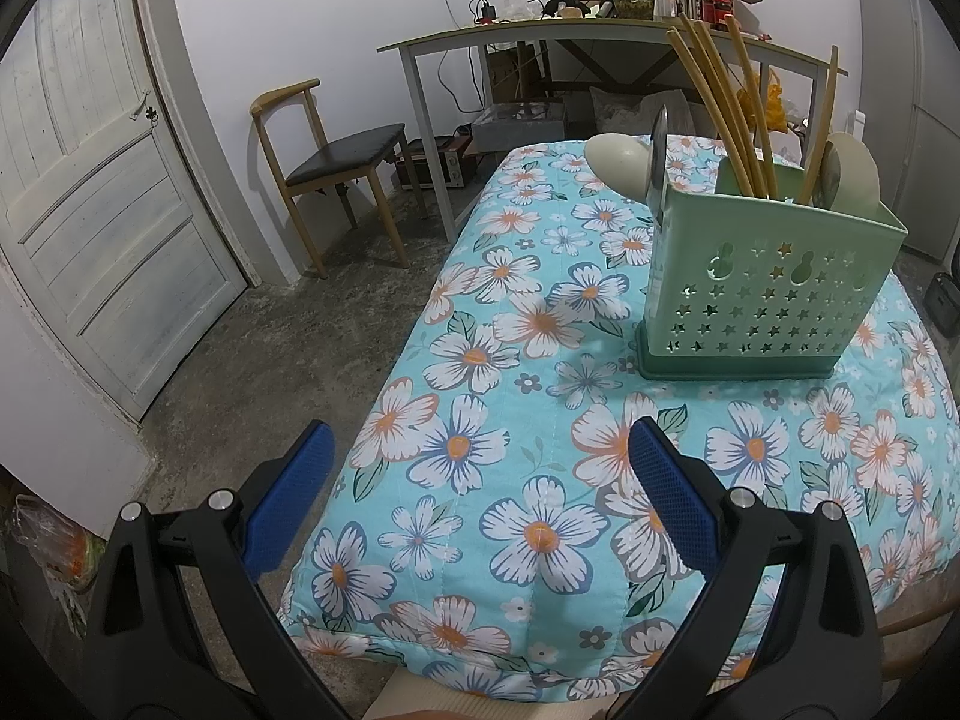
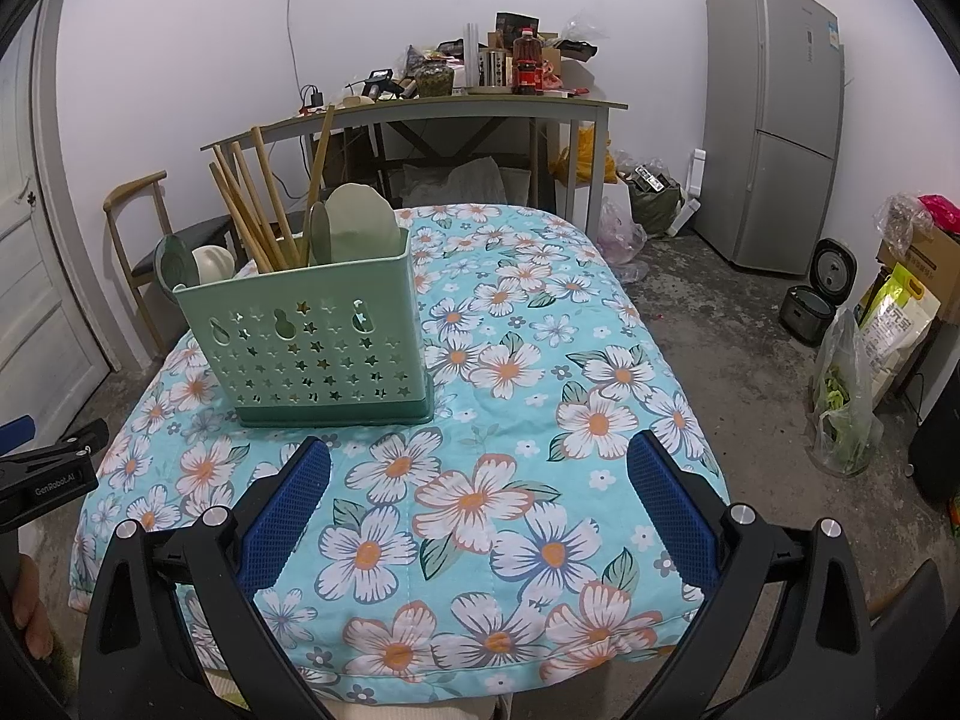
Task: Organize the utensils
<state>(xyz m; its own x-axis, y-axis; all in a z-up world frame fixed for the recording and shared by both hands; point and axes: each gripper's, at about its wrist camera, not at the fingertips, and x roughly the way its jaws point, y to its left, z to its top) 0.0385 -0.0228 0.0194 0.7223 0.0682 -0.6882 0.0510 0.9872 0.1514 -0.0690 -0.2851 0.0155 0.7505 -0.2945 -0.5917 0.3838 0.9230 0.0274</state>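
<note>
A star-punched green plastic caddy [image 2: 312,348] stands upper left on the floral quilted worktop [image 2: 540,396], bamboo chopsticks [image 2: 258,210] upright inside. Both blue-padded claws, left [image 1: 480,456] and right [image 2: 480,462], hang spread, empty.

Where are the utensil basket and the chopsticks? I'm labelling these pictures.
utensil basket [image 2: 312,348], right wrist view, on its perforated front wall.
chopsticks [image 1: 720,114], left wrist view, on the shafts above the rim.
</note>
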